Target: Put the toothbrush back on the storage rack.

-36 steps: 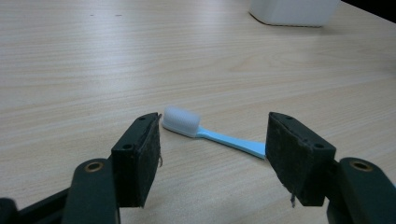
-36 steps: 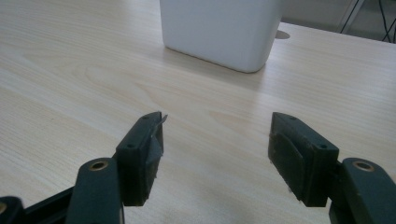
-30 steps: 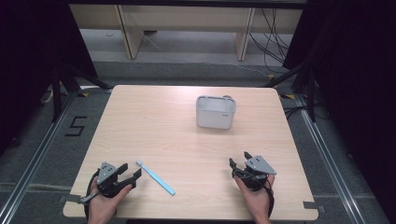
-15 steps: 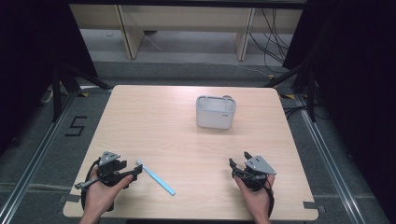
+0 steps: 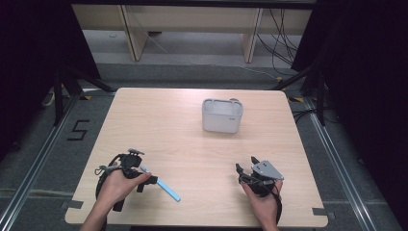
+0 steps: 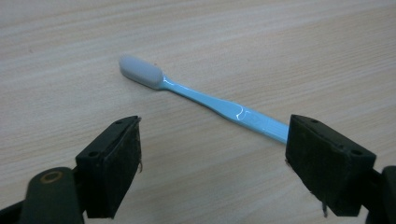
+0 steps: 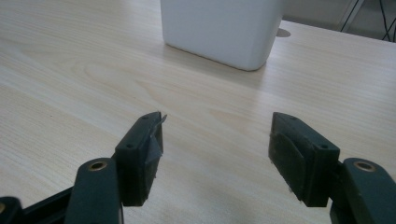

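Nearest, over the worktop point(image 5: 144, 120): left gripper point(image 6: 212, 154) just swung over the blue toothbrush point(image 6: 205, 100), jaws just opened wide, nothing gripped yet. Right gripper point(image 7: 215, 154) idle, jaws agape, empty. Beyond, white container point(image 5: 222, 115) waiting.

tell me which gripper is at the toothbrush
The left gripper: its open jaws flank the blue toothbrush; the right gripper faces the white container.

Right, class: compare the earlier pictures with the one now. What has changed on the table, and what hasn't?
The left gripper has shifted toward the blue toothbrush, and its jaws have just been opening; they stand wide, with nothing pressed between them. The toothbrush lies flat on the table, not yet held. The right gripper, open, and the white container stayed where they were.
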